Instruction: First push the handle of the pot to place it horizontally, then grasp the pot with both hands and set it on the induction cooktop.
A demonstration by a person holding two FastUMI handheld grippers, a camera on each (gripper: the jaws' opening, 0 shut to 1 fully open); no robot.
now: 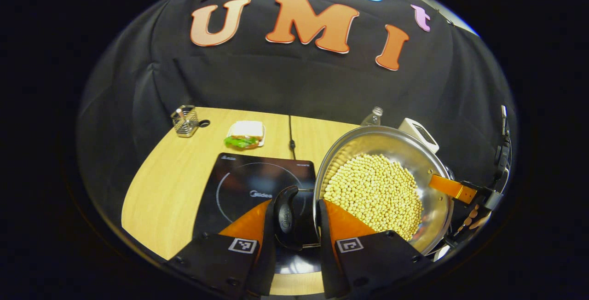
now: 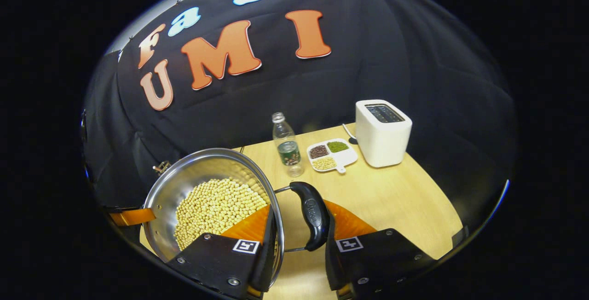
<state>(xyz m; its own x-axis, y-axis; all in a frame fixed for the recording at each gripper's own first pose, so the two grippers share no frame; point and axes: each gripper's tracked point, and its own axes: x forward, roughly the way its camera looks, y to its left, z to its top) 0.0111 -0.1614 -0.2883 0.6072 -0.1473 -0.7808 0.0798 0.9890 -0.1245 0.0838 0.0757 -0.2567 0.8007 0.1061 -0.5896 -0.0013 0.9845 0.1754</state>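
While both grippers, left gripper (image 1: 297,226) and right gripper (image 2: 299,226), pinch its black side handles, the shiny steel pot of yellow beans (image 1: 382,185) hangs lifted at frame right; next, lower it onto the black glass induction cooktop (image 1: 239,185).

Left gripper view looks rightward and right gripper view leftward, each close above its own fingers, sharing the shiny steel pot of yellow beans (image 1: 382,185) (image 2: 207,199).

Sandwich plate (image 1: 246,135), wire basket (image 1: 184,120), bottle (image 2: 287,145), toaster (image 2: 383,132), bean dish (image 2: 331,154).

steel pot (image 1: 432,208) of beans beside black cooktop (image 1: 239,185).
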